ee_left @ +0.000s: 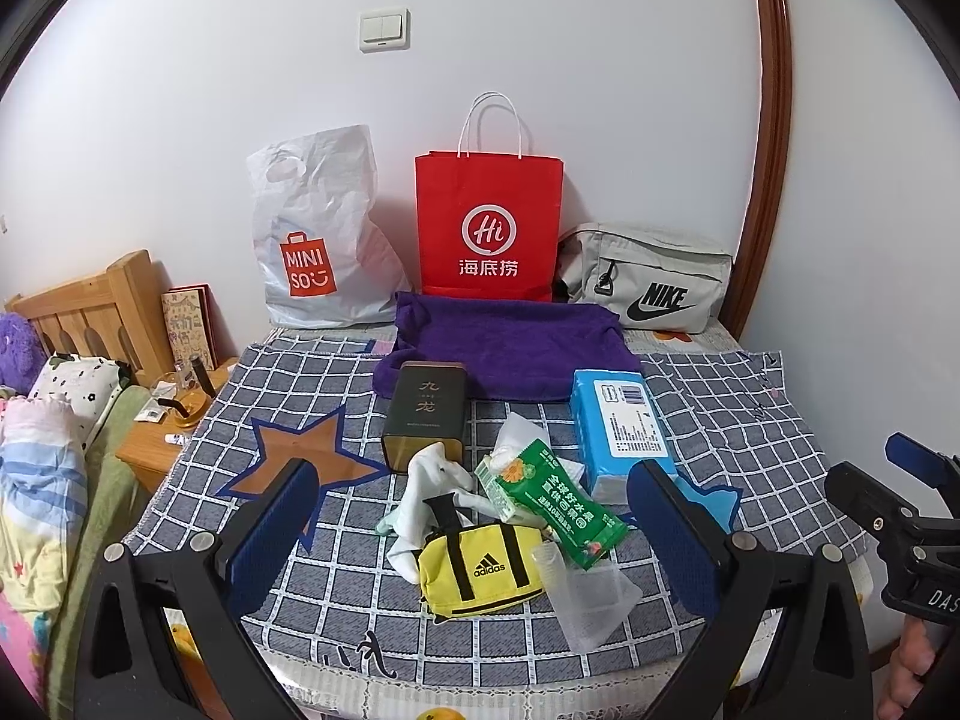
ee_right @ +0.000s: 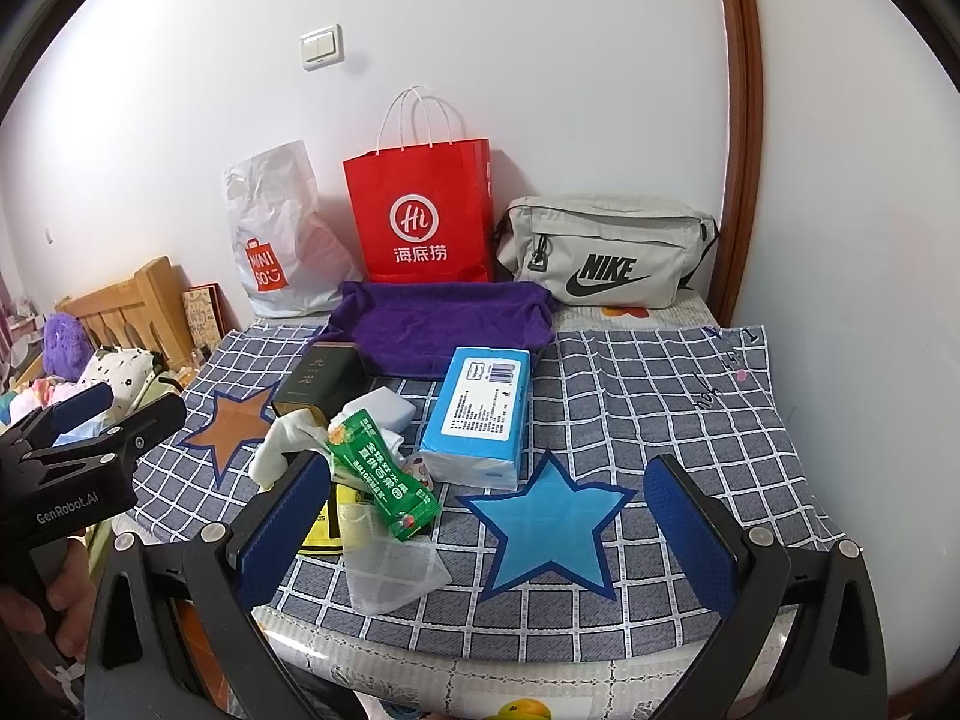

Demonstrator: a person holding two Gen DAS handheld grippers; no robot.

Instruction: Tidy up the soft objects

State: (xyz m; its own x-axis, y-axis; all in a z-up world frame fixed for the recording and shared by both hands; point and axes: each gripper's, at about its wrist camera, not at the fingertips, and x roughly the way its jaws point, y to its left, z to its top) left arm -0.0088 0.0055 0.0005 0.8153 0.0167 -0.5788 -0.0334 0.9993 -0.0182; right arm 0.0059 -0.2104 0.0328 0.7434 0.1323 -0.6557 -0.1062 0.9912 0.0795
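A pile lies on the checked cloth point(ee_left: 336, 546): a small yellow adidas pouch point(ee_left: 480, 570), a white cloth point(ee_left: 429, 480), a green drink carton point(ee_left: 558, 510), a clear plastic bag point(ee_left: 591, 603), a blue tissue pack point(ee_left: 621, 426) and a dark tin box point(ee_left: 426, 408). A purple towel point(ee_left: 510, 348) lies behind. My left gripper point(ee_left: 474, 546) is open and empty, its fingers either side of the pouch and short of it. My right gripper point(ee_right: 489, 531) is open and empty over a blue star patch point(ee_right: 549, 525), right of the carton point(ee_right: 384, 480) and tissue pack point(ee_right: 480, 408).
Against the wall stand a white MINISO bag point(ee_left: 318, 240), a red paper bag point(ee_left: 489, 222) and a grey NIKE bag point(ee_left: 651, 276). A wooden nightstand point(ee_left: 150, 450) and bed with bedding point(ee_left: 42, 480) are to the left. The table's front edge is near me.
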